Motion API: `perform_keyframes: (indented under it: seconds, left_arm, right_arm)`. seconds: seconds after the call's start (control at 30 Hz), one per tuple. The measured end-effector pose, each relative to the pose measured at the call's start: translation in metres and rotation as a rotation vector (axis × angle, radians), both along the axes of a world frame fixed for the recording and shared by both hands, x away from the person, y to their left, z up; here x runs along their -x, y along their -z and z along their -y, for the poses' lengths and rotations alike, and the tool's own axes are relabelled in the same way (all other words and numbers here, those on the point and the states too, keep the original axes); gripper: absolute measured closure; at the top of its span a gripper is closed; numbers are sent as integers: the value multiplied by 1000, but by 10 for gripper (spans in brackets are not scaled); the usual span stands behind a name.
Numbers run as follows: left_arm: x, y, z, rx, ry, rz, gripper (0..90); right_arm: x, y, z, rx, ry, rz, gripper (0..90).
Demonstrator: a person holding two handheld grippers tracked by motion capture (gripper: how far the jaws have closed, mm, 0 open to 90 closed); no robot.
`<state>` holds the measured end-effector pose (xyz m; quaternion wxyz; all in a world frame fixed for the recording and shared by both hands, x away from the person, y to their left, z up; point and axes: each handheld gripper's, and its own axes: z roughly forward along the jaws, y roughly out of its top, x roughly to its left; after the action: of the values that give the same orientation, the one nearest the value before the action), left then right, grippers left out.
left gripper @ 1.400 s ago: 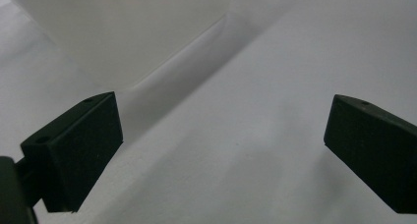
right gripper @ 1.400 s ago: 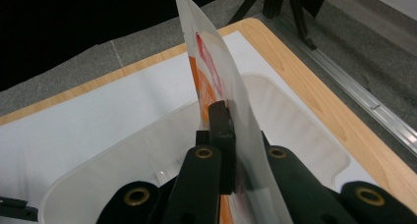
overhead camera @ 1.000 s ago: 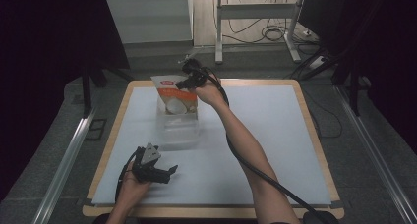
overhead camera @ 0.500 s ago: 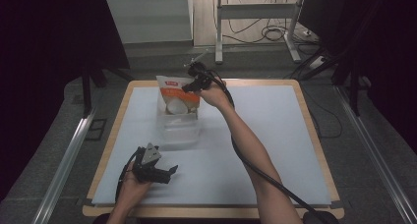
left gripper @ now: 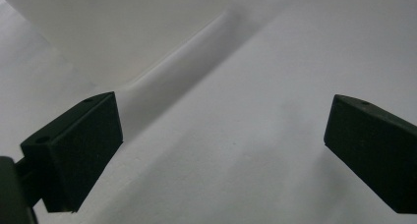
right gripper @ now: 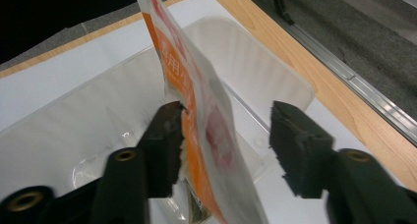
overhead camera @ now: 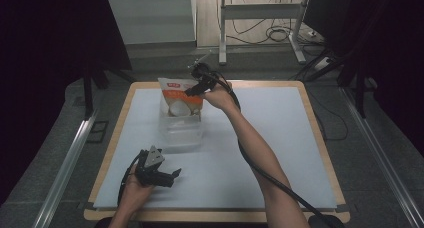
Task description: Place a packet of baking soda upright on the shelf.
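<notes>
Pouch [overhead camera: 179,97] (orange/white, printed) stands upright in the clear plastic tub [overhead camera: 180,133] at the far-left part of the table [overhead camera: 280,138], leaning toward the tub's far wall. Right gripper [overhead camera: 196,88] is at the pouch's top edge. A sec ago its jaws were clamped on that edge; they have just been opening. In the right gripper view the pouch [right gripper: 196,116] sits between the jaws, one pad close against its face, the other pad well clear of it w/ a visible gap, so grip is released. My read: pouch has been placed in the tub and let go; placing step looks done, what's left is backing the gripper out.

Left gripper [overhead camera: 159,174] rests low at the near-left of the table, in the person's hand, jaws spread wide, nothing between them; left gripper view has just bare white table surface [left gripper: 246,135] ahead.

Edges/room:
- Tub's far wall [right gripper: 255,52] is near the table's wooden border [right gripper: 314,71]; little margin beyond it.
- Pouch is thin, tall and barely propped, so a sideways brush from the near pad could tip it. Safest exit prob. straight up/back.
- Right half of table is bare and roomy for the retreat.
- Open stretch lies between tub and left gripper.
</notes>
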<state>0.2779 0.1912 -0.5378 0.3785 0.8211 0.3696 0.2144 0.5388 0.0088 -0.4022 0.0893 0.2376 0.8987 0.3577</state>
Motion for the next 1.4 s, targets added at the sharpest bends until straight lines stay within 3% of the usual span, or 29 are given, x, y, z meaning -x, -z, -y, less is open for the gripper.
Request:
perform_keyframes:
  seconds: [0.17,0.53,1.4]
  left_arm:
    - [0,0,0,-2,0,0,12]
    - [0,1,1,-5,0,-1,12]
    - [0,1,2,-11,3,2,12]
  right_arm:
    - [2,-3,1,7,5,9,356]
    - [14,-14,7,14,25,80,225]
    - [28,-17,38,-5,29,101,192]
